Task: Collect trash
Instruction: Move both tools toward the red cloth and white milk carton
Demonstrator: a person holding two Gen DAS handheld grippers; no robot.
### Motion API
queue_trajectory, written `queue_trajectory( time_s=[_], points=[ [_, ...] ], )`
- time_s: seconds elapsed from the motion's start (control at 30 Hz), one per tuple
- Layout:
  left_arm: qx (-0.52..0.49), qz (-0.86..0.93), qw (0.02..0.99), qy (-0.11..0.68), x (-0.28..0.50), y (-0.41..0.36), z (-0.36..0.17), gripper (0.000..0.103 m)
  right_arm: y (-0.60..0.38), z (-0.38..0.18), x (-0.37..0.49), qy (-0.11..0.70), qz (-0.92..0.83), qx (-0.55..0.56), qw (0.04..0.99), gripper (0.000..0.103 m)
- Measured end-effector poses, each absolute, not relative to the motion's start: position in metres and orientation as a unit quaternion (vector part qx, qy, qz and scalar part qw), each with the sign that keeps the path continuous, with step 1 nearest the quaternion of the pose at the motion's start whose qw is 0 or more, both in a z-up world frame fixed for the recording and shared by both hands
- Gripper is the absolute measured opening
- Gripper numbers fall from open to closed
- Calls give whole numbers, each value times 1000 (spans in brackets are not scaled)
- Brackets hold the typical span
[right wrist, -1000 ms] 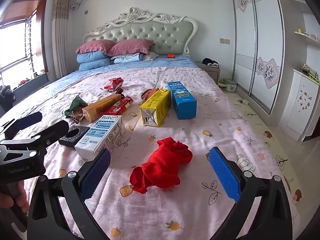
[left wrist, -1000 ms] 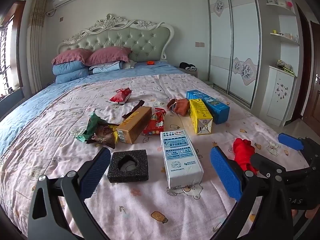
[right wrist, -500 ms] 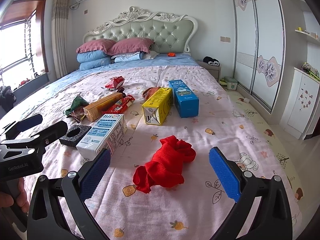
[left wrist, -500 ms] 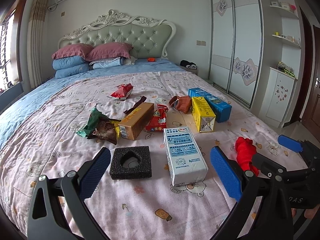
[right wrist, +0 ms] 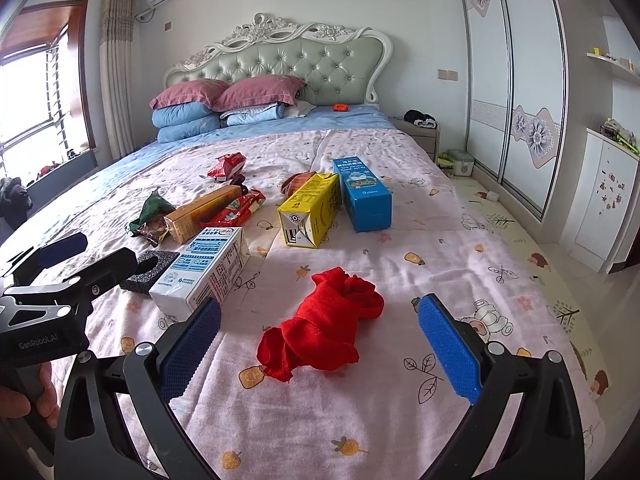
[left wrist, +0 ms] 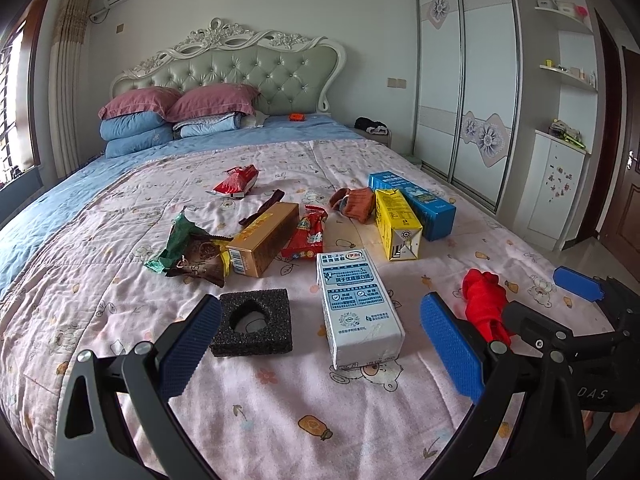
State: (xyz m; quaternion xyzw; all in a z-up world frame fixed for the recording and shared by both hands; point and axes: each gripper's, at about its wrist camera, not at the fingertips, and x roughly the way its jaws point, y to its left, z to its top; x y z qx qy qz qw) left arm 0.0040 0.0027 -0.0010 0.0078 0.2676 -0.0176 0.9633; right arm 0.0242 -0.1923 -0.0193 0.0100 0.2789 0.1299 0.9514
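Observation:
Trash lies scattered on the pink bedspread (left wrist: 100, 288). A white milk carton (left wrist: 356, 306) lies just ahead of my open, empty left gripper (left wrist: 320, 352), with a black foam block (left wrist: 254, 322) to its left. Farther back are a gold box (left wrist: 266, 238), a yellow carton (left wrist: 398, 224), a blue box (left wrist: 416, 204), red snack wrappers (left wrist: 306, 234) and a green-brown wrapper (left wrist: 188, 254). My right gripper (right wrist: 318, 354) is open and empty, just short of a crumpled red cloth (right wrist: 326, 332). The white carton (right wrist: 204, 270) lies to its left.
Pillows (left wrist: 180, 116) and the tufted headboard (left wrist: 240, 68) stand at the bed's far end. A sliding wardrobe (left wrist: 464, 80) and a white cabinet (left wrist: 556, 188) line the right wall. The bed's right edge drops to a patterned floor mat (right wrist: 516, 216).
Both grippers have drawn back slightly and risen, so the objects look a little farther off. Nothing on the bed has moved. Both stay open.

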Motion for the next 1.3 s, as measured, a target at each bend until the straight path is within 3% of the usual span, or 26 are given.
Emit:
queue_trajectory(
  time_s=[1.3],
  points=[
    [-2, -20, 957, 291, 17, -6, -10, 99, -206, -28, 26, 292, 128, 13, 948, 95]
  ],
)
